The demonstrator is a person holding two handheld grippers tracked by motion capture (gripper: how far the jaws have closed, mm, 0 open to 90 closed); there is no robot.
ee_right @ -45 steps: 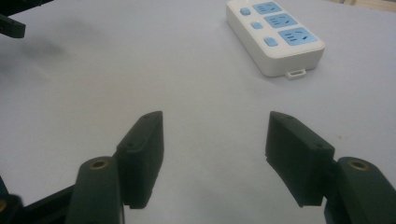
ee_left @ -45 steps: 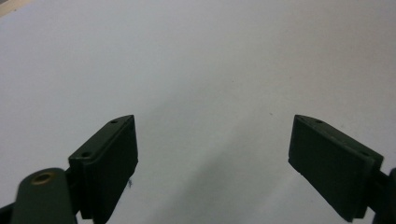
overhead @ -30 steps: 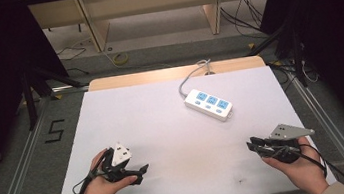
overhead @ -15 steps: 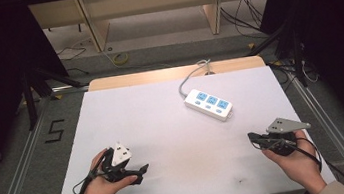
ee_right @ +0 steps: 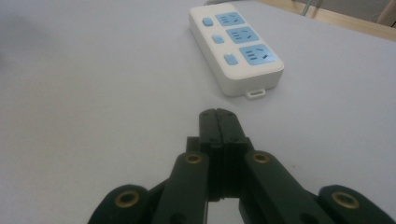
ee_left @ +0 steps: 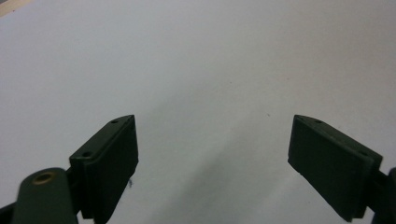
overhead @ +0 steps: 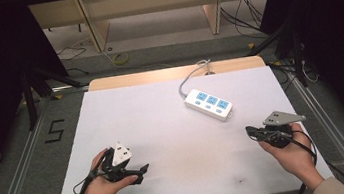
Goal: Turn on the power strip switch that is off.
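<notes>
Power strip (overhead: 209, 104) white, three blue sockets, upper centre of desk (overhead: 163, 123); left tongs (ee_left: 212, 163) apart, right tongs (ee_right: 218, 122) together.

white-and-blue power strip (overhead: 209, 104), black tongs (ee_right: 218, 122)

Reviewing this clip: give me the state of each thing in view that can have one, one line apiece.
left gripper: open, jaws wide apart, holding nothing.
right gripper: shut, jaws pressed together, holding nothing.
power strip: lying flat on the white table, all three sockets free, its cable running off the far edge.
</notes>
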